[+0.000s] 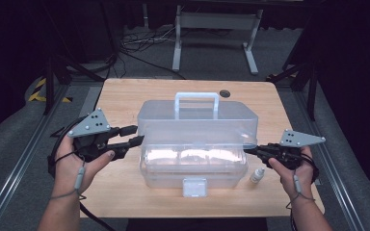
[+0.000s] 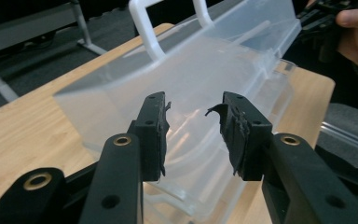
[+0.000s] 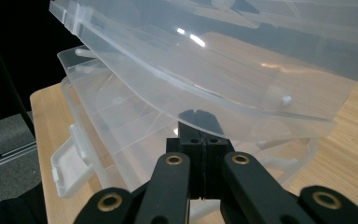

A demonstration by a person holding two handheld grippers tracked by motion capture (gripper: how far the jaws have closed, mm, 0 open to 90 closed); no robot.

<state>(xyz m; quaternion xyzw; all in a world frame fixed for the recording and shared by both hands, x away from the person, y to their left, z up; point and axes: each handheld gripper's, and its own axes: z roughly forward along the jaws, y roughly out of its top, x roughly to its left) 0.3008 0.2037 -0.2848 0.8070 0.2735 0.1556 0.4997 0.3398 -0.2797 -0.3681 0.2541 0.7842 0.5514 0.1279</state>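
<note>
Box (image 1: 195,144): clear ribbed plastic, rectangular | lid (image 1: 197,120): smooth, looped handle

Black two-jaw left tool (image 1: 134,135), brass screws, grey triangular plate, trailing cable

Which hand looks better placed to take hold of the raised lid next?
Left. The left hand-held gripper is open right beside the clear box's raised lid, its jaws apart and aimed at the lid's edge. The right hand-held gripper is shut, its tips propped under the lid's other end.
</note>
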